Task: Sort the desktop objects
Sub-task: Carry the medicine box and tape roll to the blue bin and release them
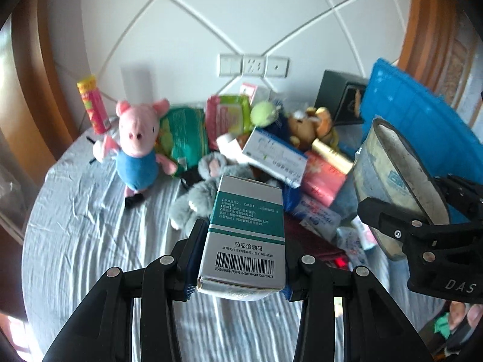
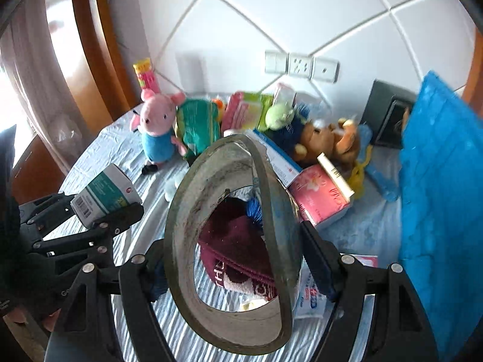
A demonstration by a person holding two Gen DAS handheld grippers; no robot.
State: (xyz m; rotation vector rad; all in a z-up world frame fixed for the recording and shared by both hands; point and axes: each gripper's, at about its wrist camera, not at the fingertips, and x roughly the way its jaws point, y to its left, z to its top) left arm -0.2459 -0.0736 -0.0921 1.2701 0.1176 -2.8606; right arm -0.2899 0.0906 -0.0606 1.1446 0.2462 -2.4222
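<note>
Both pinched: medicine box in left gripper, tape roll in right gripper.

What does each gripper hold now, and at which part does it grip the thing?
Left gripper holds a medicine box by its two long sides, near the barcode end. Right gripper holds a tape roll, pads pressing on its two flat faces.

White-and-teal medicine box, barcode face up, clamped lengthwise between left claw pads, raised above the cloth-covered bench. Large grimy tape roll, standing on edge, pinched across its width by right claw.
</note>
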